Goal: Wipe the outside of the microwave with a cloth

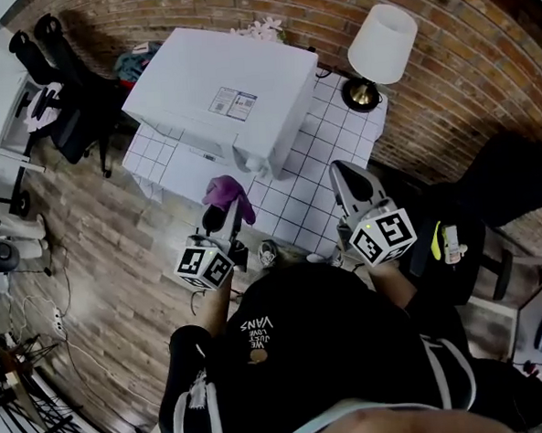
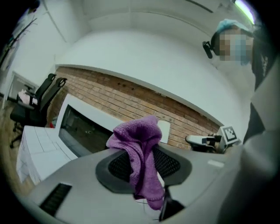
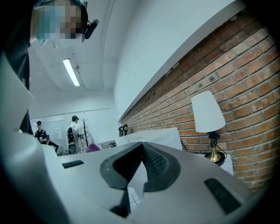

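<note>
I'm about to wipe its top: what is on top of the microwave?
Only a flat printed label sits on the microwave's white top; nothing stands there. Behind its back edge something pink peeks out, mostly covered by the microwave.

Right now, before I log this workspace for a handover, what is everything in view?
microwave: one, white, on the table
table: one, white tiles with dark lines, against the brick wall
lamp: one, white shade on a brass base, at the table's far right corner
cloth: one, purple, held in front of the microwave
office chair: one, black, on the wooden floor left of the table
people: two, far across the room
left gripper: one, grey, fingers shut on the cloth
right gripper: one, grey, fingers shut with nothing between them, over the table's near right edge
</note>
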`<action>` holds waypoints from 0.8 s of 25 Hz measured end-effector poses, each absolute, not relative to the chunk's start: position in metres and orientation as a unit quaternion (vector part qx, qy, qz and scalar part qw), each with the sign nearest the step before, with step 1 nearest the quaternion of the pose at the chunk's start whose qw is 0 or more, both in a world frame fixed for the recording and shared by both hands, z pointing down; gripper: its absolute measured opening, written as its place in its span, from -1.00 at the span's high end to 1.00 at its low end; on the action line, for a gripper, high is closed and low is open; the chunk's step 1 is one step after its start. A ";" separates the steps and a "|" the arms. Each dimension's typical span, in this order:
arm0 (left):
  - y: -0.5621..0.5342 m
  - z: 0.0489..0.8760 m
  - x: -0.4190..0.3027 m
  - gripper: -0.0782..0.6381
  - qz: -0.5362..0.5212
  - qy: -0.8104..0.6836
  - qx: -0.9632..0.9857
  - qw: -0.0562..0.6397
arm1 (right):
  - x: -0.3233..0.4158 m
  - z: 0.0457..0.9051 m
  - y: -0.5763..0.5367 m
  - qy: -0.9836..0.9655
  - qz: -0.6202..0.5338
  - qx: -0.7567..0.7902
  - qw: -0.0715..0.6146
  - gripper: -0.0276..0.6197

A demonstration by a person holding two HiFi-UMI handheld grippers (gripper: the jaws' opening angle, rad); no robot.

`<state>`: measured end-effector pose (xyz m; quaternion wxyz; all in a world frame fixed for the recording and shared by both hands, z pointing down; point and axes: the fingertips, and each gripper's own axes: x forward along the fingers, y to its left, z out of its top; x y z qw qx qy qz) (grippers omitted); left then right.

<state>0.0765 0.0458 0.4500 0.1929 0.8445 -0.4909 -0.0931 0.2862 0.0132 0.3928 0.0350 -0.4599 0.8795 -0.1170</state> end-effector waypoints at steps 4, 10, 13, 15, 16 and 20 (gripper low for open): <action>0.037 0.425 0.047 0.41 -0.058 -0.512 0.849 0.117 | 0.269 0.387 0.014 0.875 -0.107 -0.470 0.039 0.92; 0.030 0.403 0.028 0.41 -0.033 -0.516 0.852 0.078 | 0.258 0.384 0.017 0.867 -0.104 -0.486 0.042 0.92; 0.031 0.398 0.022 0.41 -0.030 -0.520 0.850 0.077 | 0.258 0.386 0.020 0.863 -0.099 -0.495 0.037 0.92; 0.031 0.397 0.020 0.41 -0.029 -0.520 0.851 0.071 | 0.258 0.387 0.021 0.861 -0.095 -0.499 0.033 0.92; 0.032 0.397 0.020 0.41 -0.027 -0.520 0.851 0.068 | 0.257 0.387 0.021 0.861 -0.093 -0.499 0.032 0.92; 0.032 0.396 0.023 0.41 -0.029 -0.519 0.852 0.064 | 0.256 0.388 0.021 0.859 -0.090 -0.503 0.027 0.92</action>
